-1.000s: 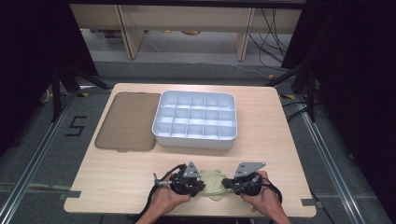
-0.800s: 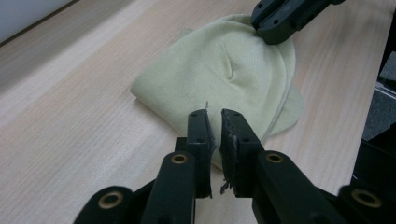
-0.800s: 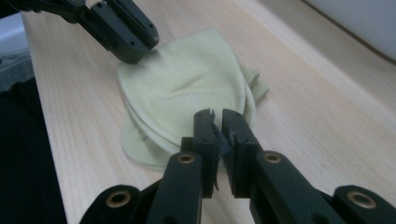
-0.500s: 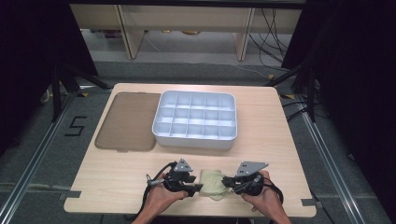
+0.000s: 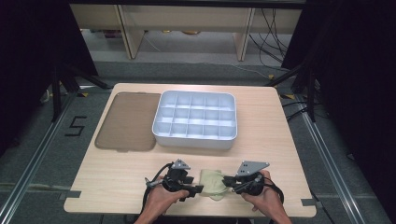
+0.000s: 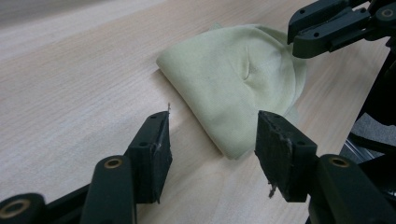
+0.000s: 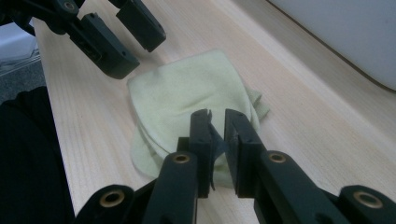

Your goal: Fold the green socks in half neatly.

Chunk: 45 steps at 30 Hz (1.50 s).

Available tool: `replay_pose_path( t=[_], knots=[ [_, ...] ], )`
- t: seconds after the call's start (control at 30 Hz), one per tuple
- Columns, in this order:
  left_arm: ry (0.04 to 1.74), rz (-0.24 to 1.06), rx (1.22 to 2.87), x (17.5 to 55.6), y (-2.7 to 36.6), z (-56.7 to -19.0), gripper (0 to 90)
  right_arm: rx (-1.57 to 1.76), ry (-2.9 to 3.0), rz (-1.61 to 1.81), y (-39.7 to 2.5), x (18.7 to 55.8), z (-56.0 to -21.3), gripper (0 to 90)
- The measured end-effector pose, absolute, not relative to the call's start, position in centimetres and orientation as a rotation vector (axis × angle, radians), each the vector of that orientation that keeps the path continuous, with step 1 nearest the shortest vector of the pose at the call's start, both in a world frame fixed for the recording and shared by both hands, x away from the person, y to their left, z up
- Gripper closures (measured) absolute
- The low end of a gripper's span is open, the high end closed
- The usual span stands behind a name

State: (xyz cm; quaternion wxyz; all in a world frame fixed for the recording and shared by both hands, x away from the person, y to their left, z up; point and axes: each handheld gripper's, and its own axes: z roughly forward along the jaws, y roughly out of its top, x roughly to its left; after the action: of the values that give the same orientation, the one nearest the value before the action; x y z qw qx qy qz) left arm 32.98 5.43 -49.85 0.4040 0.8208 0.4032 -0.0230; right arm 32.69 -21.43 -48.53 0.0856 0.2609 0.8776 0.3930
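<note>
While left gripper [image 6: 212, 140] jaws gape before the cloth [image 6: 238, 84], right gripper [image 7: 217, 128] jaws nearly meet above it.

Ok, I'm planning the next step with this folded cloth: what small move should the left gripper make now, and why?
Probably ease the left gripper forward and close on the pale green cloth's near folded corner. Its jaws stand open, with that corner between them but untouched, while the right gripper looks nearly shut over the other side.
</note>
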Motion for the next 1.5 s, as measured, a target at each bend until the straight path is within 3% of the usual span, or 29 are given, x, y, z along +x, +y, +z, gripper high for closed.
replay_pose_path(
  t=[0.87,1.03,1.33,1.5],
  knots=[
    [1.047,-0.110,2.077,33.3,4.4,-50.7,47.3,0.787,2.596,1.174,-21.7,32.7,-48.4,80.6],
    [1.006,-0.099,2.115,33.2,3.7,-50.6,52.5,0.777,2.593,1.179,-21.7,32.7,-48.3,80.5],
    [0.993,-0.095,2.090,32.8,3.4,-51.1,72.3,0.778,2.599,1.181,-21.7,32.7,-48.3,80.4],
    [0.987,-0.080,2.083,32.8,3.5,-50.9,77.0,0.758,2.599,1.182,-21.7,32.8,-48.4,80.5]
  ],
)
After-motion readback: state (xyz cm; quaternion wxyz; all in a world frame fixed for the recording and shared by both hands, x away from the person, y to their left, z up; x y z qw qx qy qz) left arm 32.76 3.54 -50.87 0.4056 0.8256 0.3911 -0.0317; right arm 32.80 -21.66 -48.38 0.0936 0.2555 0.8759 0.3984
